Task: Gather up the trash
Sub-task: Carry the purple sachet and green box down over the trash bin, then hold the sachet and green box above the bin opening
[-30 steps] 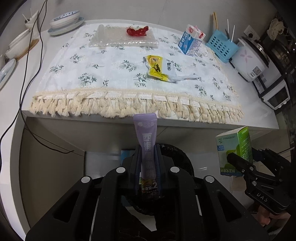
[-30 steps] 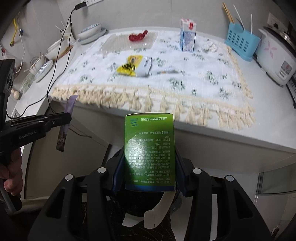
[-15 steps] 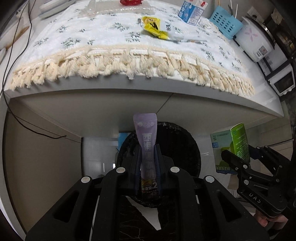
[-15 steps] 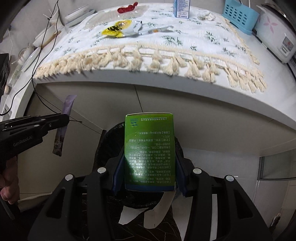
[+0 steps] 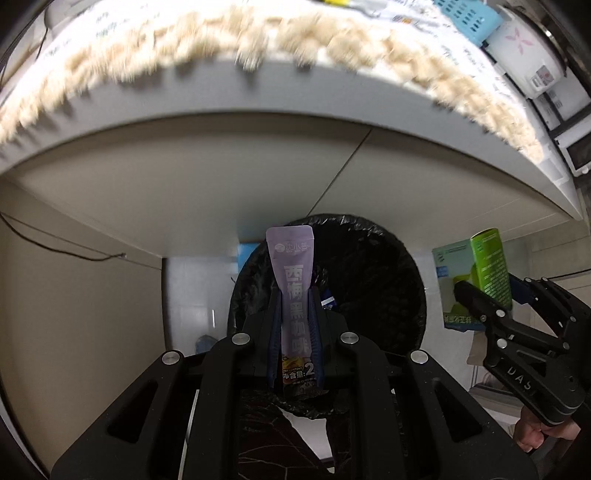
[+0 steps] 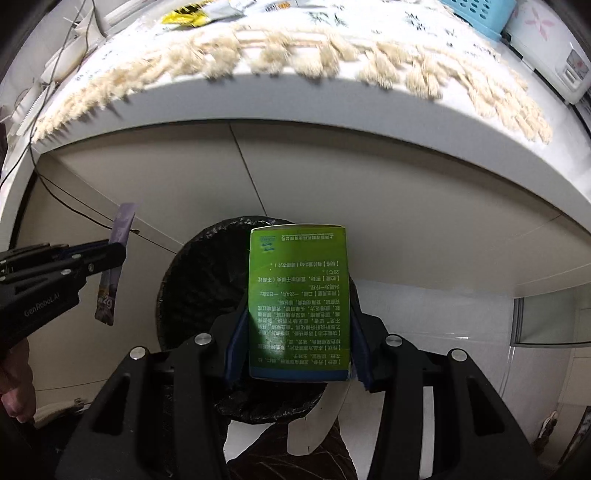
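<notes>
My left gripper (image 5: 295,295) is shut on a purple drink sachet (image 5: 293,280) and holds it upright above the open black-lined trash bin (image 5: 373,280). My right gripper (image 6: 298,314) is shut on a green carton (image 6: 298,295), held above the same trash bin (image 6: 199,280). The carton also shows at the right of the left wrist view (image 5: 487,269). The sachet also shows at the left of the right wrist view (image 6: 112,273). A yellow wrapper (image 6: 186,16) lies on the table above.
The white table edge (image 5: 295,122) with a fringed floral cloth (image 6: 295,55) hangs over the bin. A blue basket (image 5: 465,18) and a white rice cooker (image 5: 524,48) stand at the table's right. A black cable (image 6: 74,203) hangs at the left.
Both grippers have dropped below the table edge and closer over the bin, each keeping its item. The tabletop has slid to the top of both views.
</notes>
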